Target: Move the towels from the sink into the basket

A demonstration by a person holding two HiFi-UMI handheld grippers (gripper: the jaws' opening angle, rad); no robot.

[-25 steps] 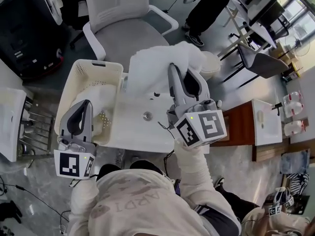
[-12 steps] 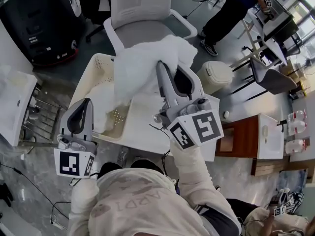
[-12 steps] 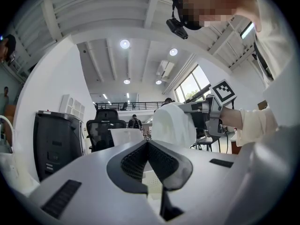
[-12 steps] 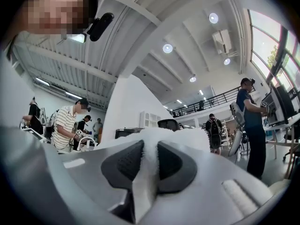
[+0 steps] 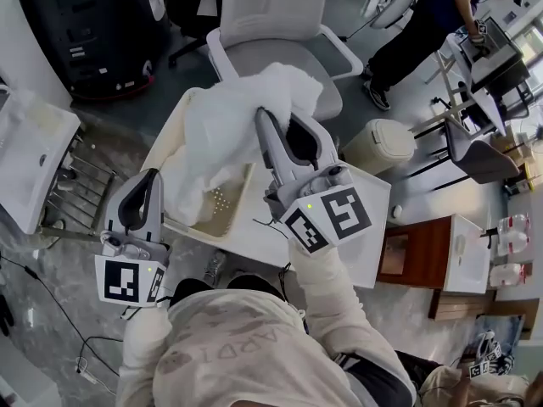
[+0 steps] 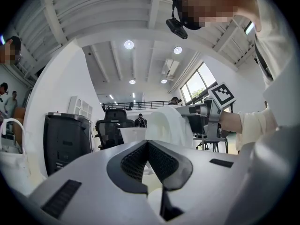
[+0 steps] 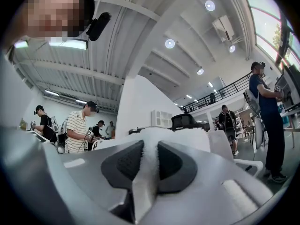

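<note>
In the head view my right gripper (image 5: 265, 119) is shut on a white fluffy towel (image 5: 242, 117), which hangs bunched over the far part of the cream perforated basket (image 5: 222, 203). More white towel (image 5: 180, 185) lies inside the basket. The white sink top (image 5: 361, 231) shows under and right of that gripper. In the right gripper view the towel (image 7: 149, 161) is pinched between the pads. My left gripper (image 5: 146, 178) hovers by the basket's near left corner, shut and empty. The left gripper view shows its jaws (image 6: 146, 143) touching, the towel (image 6: 168, 123) ahead.
A grey office chair (image 5: 271, 49) stands behind the basket. A beige lidded bin (image 5: 377, 147) sits to its right, a black machine (image 5: 93, 24) at far left, another white sink unit (image 5: 34, 155) at the left edge. A person (image 5: 424, 24) stands at upper right.
My right gripper has carried the towel leftward, from above the sink to over the basket. The left gripper has kept its place beside the basket.
</note>
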